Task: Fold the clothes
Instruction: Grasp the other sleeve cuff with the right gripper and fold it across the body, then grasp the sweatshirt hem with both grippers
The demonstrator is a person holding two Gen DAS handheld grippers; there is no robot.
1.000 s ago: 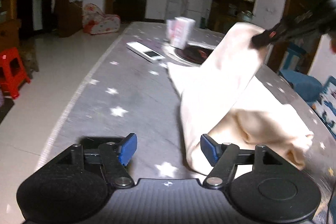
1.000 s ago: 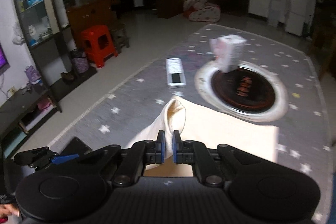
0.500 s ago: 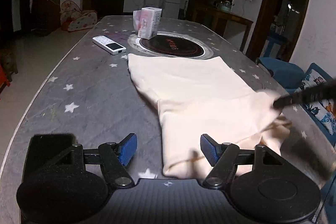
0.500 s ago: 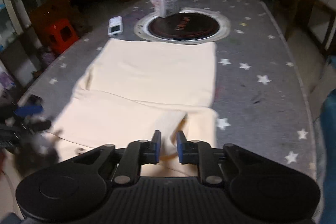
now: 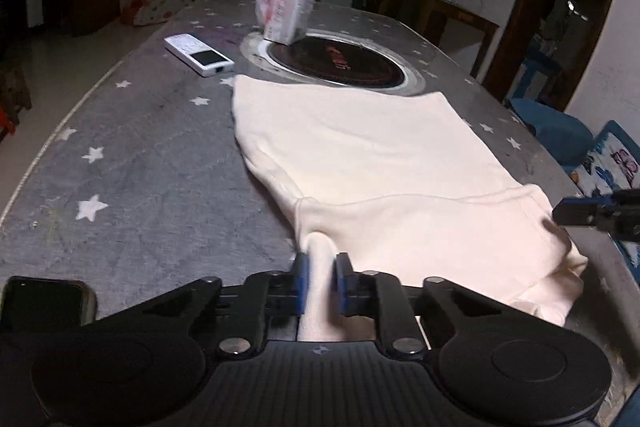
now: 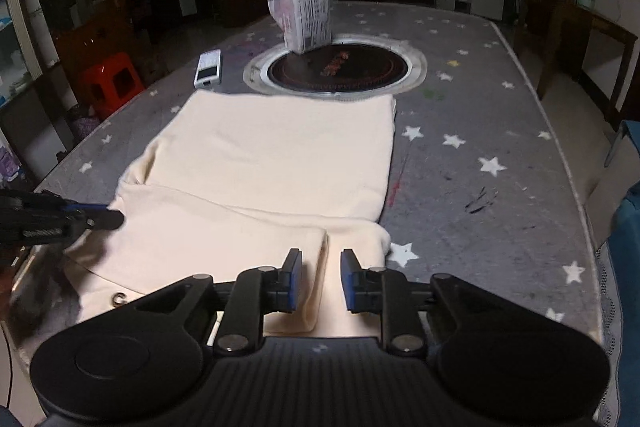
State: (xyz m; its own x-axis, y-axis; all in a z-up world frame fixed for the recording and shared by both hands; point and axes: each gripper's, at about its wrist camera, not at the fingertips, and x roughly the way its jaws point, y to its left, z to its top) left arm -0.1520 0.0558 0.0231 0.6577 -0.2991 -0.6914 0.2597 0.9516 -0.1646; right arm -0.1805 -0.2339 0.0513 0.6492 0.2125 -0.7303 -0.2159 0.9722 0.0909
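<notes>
A cream garment (image 5: 380, 163) lies spread on the grey star-patterned table (image 5: 140, 155), its near part folded over. My left gripper (image 5: 321, 281) is shut on the garment's near left corner, a fold of cloth pinched between the blue pads. In the right wrist view the garment (image 6: 272, 163) lies ahead, and my right gripper (image 6: 320, 285) is open over its near right edge, with cloth under and between the jaws. The left gripper's tip (image 6: 100, 217) shows at the left there; the right gripper's tip (image 5: 576, 213) shows at the right in the left wrist view.
A round black hotplate (image 5: 336, 61) is set in the table beyond the garment, with a white carton (image 5: 288, 9) on its far rim. A white remote (image 5: 198, 55) lies to the left. A dark phone (image 5: 44, 301) lies near the front left edge. A red stool (image 6: 110, 81) stands on the floor.
The right gripper laid the lifted cloth down on the garment and opened. The left gripper moved in and shut on the near left corner.
</notes>
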